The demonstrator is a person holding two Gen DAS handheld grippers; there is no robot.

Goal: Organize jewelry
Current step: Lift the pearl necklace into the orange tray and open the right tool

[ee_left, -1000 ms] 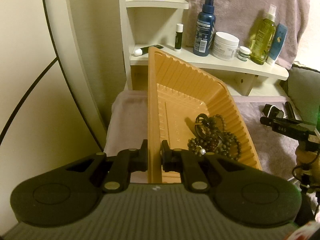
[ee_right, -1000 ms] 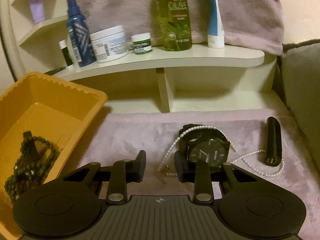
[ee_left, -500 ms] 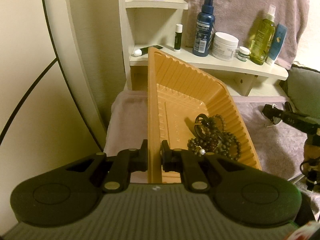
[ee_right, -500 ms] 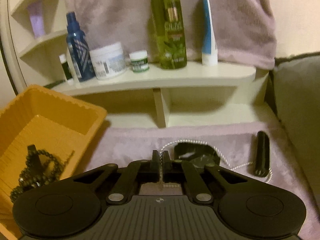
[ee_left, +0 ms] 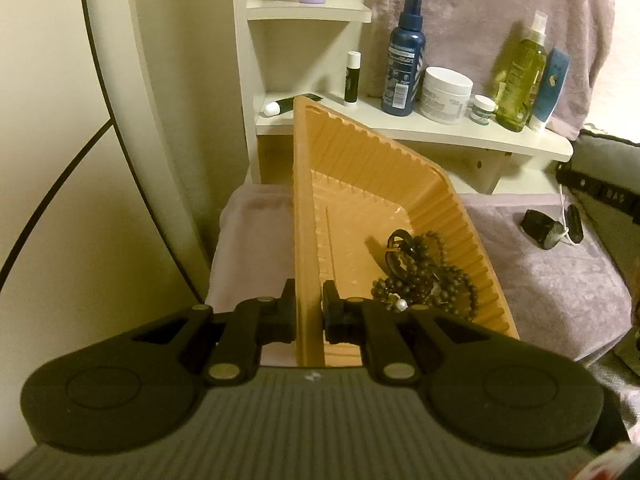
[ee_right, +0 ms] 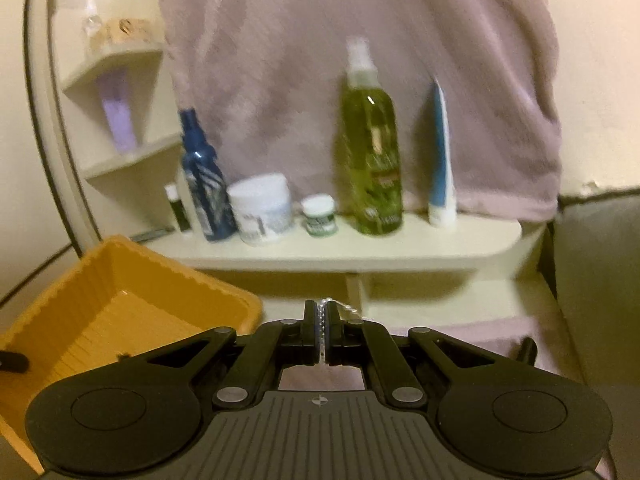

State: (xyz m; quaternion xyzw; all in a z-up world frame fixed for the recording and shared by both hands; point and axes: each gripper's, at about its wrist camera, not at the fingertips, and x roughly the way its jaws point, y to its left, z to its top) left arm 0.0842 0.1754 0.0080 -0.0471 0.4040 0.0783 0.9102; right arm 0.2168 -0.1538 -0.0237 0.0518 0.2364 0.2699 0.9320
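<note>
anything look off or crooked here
The orange tray sits tilted rather than flat: the left gripper is clamped on its near wall, and the dark bead bracelets have bunched in the lower corner. On the shelf, a small tube lies on its side while the bottles stand upright.

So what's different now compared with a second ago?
The right gripper closed on the pearl necklace that lay around the watch and has lifted it off the cloth; the strand now trails from its shut jaws. The left gripper stays clamped on the orange tray's wall, dark beads unmoved inside.
</note>
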